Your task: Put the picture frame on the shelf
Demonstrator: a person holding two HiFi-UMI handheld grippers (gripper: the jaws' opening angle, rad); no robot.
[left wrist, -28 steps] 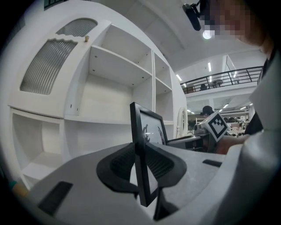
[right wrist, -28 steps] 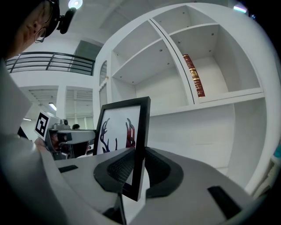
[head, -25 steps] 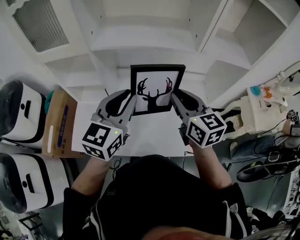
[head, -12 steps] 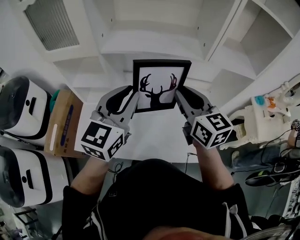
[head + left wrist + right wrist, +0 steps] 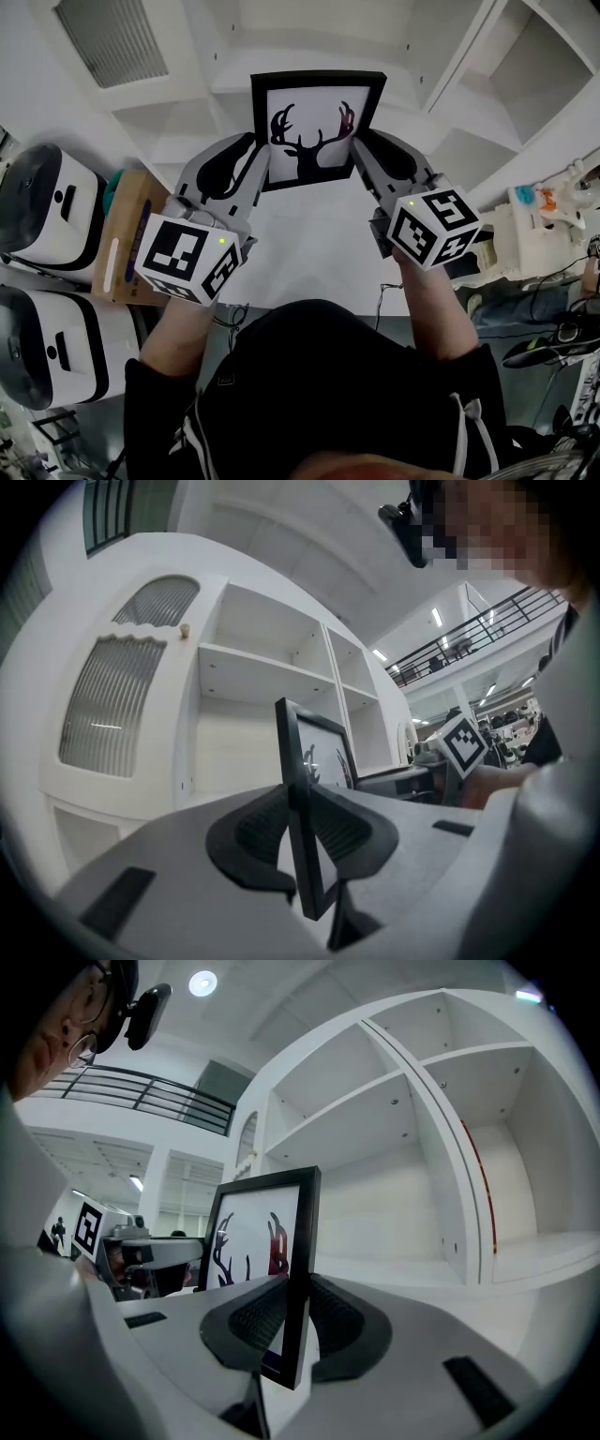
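Observation:
A black picture frame [image 5: 317,128] with a deer-head silhouette on white is held upright in the air in front of a white shelf unit [image 5: 309,37]. My left gripper [image 5: 255,169] is shut on the frame's left edge [image 5: 298,808]. My right gripper [image 5: 361,161] is shut on its right edge [image 5: 298,1269]. In both gripper views the dark ribbed pads clamp the thin black border from either side. Both grippers point level toward the shelves. The open white compartments [image 5: 394,1204] stand right behind the frame.
A white table top [image 5: 300,253] lies below the frame. A cardboard box [image 5: 127,239] and two white and black appliances [image 5: 42,216] stand at the left. A white fixture [image 5: 539,220] with cables is at the right. The shelf unit has a louvred panel [image 5: 117,705] on its left.
Both grippers have risen together with the frame, which now sits higher in the head view and closer to the upper shelf compartments. The grips are unchanged.

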